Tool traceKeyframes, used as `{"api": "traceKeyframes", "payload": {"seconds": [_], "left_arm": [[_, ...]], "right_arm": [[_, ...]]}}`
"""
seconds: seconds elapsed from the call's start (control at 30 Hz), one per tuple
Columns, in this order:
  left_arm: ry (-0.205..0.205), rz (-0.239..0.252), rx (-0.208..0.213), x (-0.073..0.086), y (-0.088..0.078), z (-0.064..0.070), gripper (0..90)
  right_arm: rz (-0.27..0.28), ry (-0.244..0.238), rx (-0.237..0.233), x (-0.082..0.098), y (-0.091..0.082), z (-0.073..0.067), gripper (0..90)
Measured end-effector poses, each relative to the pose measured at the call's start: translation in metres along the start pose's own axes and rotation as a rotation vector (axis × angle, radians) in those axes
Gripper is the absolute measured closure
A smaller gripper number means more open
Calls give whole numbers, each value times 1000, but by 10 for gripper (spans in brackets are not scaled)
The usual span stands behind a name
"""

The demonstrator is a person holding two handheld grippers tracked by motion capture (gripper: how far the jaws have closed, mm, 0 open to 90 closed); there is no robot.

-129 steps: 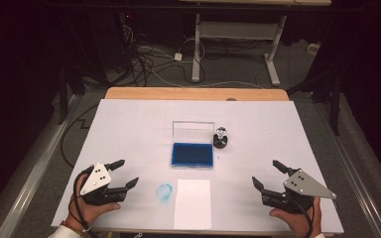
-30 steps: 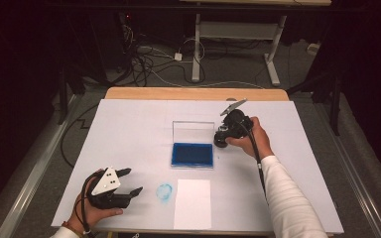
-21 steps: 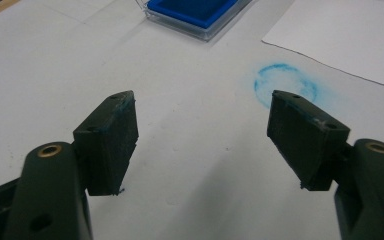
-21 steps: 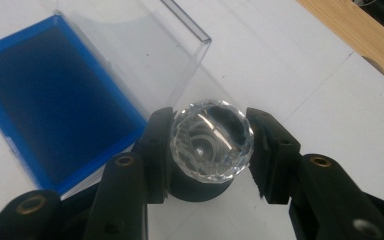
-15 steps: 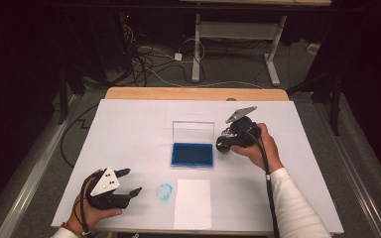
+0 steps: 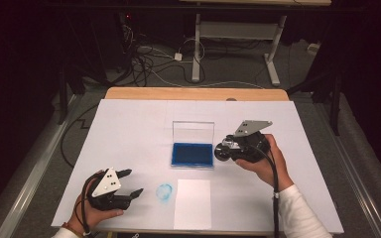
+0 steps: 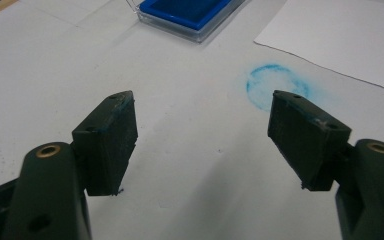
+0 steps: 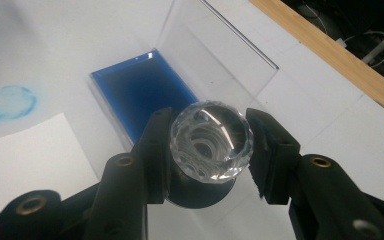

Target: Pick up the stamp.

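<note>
At the near left of the worktop (image 6: 129, 124), the left gripper (image 6: 129, 183) rests low with its 2 fingers (image 7: 107, 140) spread apart and nothing between them, and a round blue ink smudge (image 7: 277, 90) lies on the white surface just ahead of its right-hand finger, beside a blank sheet of paper (image 6: 192, 203). Farther right, the right gripper (image 8: 207, 150) has its 2 fingers clamped on either side of a stamp (image 8: 210, 142) with a faceted clear knob and dark base, held lifted off the worktop. Just beyond those fingers sits the open blue ink pad (image 8: 135, 95) with its clear lid (image 8: 215, 55) standing upright.
</note>
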State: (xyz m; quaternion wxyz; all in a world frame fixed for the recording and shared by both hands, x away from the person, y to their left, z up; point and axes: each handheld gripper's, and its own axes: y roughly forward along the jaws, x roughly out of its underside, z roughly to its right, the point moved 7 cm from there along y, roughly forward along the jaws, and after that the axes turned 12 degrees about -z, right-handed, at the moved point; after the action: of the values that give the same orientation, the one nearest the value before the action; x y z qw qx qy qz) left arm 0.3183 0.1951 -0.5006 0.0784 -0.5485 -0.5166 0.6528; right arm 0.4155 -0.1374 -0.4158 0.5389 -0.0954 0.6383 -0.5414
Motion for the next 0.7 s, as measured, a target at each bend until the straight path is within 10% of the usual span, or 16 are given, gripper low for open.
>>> {"api": "traceKeyframes", "payload": {"seconds": [0.7], "left_arm": [[18, -16, 6, -3, 7, 1, 272]], "right_arm": [[30, -70, -75, 6, -8, -44, 572]]}}
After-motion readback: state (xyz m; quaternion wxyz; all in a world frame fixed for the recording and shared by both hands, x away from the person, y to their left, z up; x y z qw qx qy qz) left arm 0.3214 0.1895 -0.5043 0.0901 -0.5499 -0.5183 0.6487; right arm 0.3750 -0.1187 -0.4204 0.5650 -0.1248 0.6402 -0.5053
